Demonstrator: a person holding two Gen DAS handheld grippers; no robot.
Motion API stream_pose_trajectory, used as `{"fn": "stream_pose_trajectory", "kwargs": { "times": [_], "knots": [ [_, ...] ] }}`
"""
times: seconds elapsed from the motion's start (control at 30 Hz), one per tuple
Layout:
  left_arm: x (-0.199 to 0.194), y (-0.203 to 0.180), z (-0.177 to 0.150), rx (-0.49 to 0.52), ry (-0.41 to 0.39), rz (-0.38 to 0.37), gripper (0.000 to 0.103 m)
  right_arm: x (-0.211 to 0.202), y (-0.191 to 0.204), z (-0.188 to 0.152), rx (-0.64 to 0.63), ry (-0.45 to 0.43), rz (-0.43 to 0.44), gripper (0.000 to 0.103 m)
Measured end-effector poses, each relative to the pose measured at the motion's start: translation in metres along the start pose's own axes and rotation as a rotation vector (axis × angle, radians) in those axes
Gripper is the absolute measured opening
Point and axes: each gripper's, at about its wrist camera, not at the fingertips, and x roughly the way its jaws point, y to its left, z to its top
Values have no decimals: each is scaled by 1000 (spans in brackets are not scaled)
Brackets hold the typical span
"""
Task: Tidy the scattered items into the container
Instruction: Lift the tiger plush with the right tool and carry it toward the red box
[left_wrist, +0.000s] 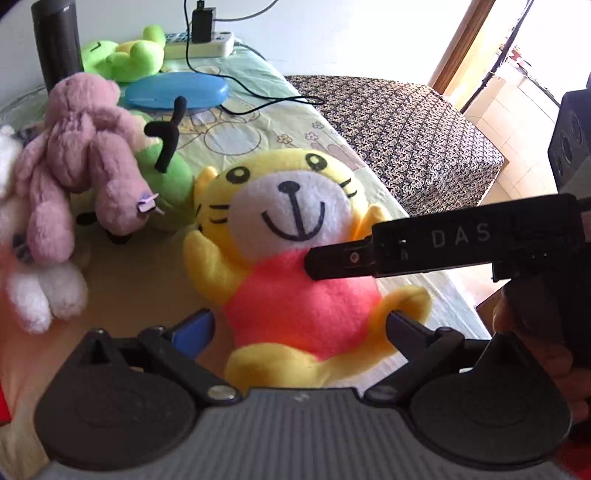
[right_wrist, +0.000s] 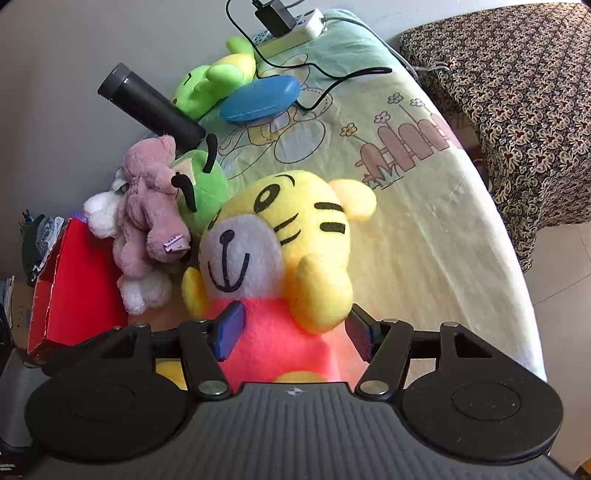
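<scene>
At the far left in the right wrist view stood a red container (right_wrist: 74, 280), its open top facing up. Against its rim leaned a pink plush (right_wrist: 147, 206) over a white plush (right_wrist: 107, 214), with a green plush (right_wrist: 205, 192) tucked just behind them. A dark cylinder (right_wrist: 155, 107) rose beyond these, and further back lay a second green toy (right_wrist: 210, 81) beside a blue case (right_wrist: 260, 98) on the cartoon-printed sheet (right_wrist: 424, 221) that covered the surface.

In the middle lay the yellow tiger plush (right_wrist: 280, 229) in its pink shirt, face up, just right of the pile and partly over the container's near edge. The left gripper (left_wrist: 299, 332) had its fingers spread wide either side of the tiger's lower body, not pressing it. The right gripper (right_wrist: 293, 332) also stood apart, its fingers flanking the pink torso without a visible squeeze.

At the far right sat a dark patterned cover (right_wrist: 517, 92).
</scene>
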Motion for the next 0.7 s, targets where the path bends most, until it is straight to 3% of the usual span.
{"fn": "stream_pose_trajectory", "kwargs": {
  "times": [0.2,0.27,0.3,0.47,0.53,0.6,0.7],
  "knots": [
    [10,-2,-5,27,-5,23,89,17,-8,2,32,54,26,67],
    [9,-3,-11,59,-29,26,83,18,-8,4,39,70,55,57],
    [6,-3,-14,73,-43,27,80,17,-6,4,26,68,73,46],
    [-12,2,-25,74,-92,13,68,7,19,-6,-127,23,31,40],
    [-23,4,-28,67,-114,8,59,3,24,-9,-152,6,33,37],
    [-35,4,-31,74,-150,-16,43,-3,27,-13,-157,-9,51,34],
    [-48,-4,-36,124,-186,-25,41,-10,43,-24,-206,-34,73,30]
  ]
}}
